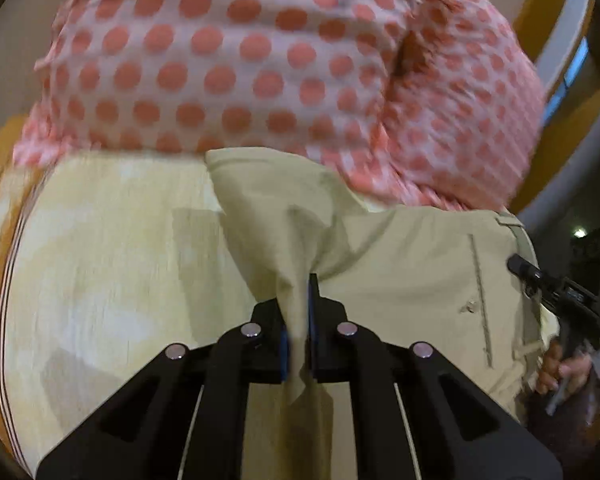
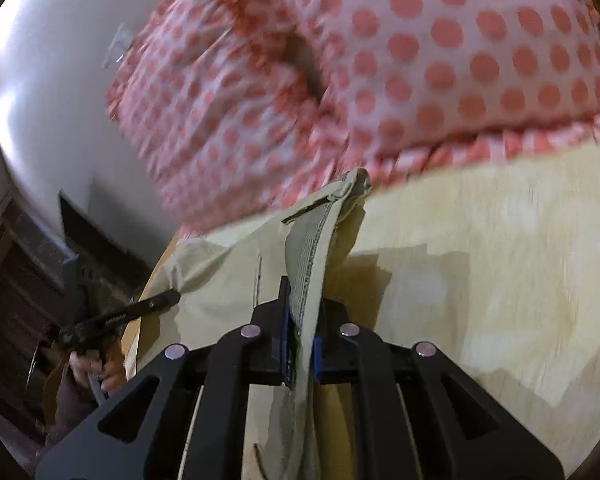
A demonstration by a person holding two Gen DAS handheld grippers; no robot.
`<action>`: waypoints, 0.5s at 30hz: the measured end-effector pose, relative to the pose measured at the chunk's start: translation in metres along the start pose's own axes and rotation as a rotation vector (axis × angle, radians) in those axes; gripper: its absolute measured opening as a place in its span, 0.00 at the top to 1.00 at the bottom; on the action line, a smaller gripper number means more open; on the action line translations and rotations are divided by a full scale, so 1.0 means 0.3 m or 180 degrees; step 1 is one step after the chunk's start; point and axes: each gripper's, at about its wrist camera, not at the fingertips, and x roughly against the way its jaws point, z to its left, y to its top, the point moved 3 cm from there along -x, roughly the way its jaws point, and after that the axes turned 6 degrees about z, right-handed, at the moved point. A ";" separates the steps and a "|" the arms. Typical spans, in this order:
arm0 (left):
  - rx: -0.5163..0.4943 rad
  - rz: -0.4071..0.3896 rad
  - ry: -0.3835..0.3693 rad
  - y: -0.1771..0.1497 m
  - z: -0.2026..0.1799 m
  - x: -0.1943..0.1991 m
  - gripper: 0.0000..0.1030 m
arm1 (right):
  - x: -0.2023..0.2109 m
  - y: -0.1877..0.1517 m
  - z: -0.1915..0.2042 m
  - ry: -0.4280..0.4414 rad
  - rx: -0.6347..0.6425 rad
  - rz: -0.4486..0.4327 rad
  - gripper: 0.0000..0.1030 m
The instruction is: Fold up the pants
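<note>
Beige pants (image 1: 412, 264) hang stretched between my two grippers above a pale wooden table (image 1: 112, 264). My left gripper (image 1: 299, 312) is shut on a bunched fold of the pants cloth. My right gripper (image 2: 301, 320) is shut on the pants' waistband edge (image 2: 312, 256), with its stitched grey inner band facing me. The pants (image 2: 220, 280) spread to the left in the right wrist view. The right gripper also shows in the left wrist view (image 1: 518, 266) at the pants' far right edge, and the left gripper shows in the right wrist view (image 2: 168, 300).
The person's pink polka-dot shirt (image 1: 240, 52) fills the space straight ahead, close behind the pants; it also shows in the right wrist view (image 2: 420, 60). The table's striped rim (image 1: 6, 292) curves on the left. A white wall (image 2: 52, 92) and dark furniture (image 2: 16, 280) lie at the left.
</note>
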 end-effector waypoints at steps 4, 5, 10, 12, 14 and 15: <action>-0.0141 0.0099 0.0632 0.053 -0.017 -0.096 0.83 | -0.102 0.022 -0.084 -0.0775 0.0027 0.0388 0.83; -0.0200 0.0033 0.0667 0.044 -0.026 -0.070 0.80 | -0.065 0.011 -0.083 -0.0753 0.0037 0.0305 0.81; -0.0417 -0.0323 0.0265 -0.065 -0.102 0.117 0.58 | 0.074 -0.065 0.011 -0.0019 0.0160 0.0109 0.45; -0.0332 -0.0103 -0.0227 -0.113 -0.136 0.102 0.47 | 0.040 -0.100 0.025 0.0089 0.0150 0.0326 0.45; -0.0162 0.0301 -0.0283 -0.146 -0.139 0.004 0.48 | -0.057 -0.130 -0.032 -0.0165 -0.0112 0.0691 0.42; -0.0051 0.0509 -0.0143 -0.162 -0.123 -0.068 0.54 | -0.053 -0.128 -0.048 -0.0102 -0.0190 0.0611 0.43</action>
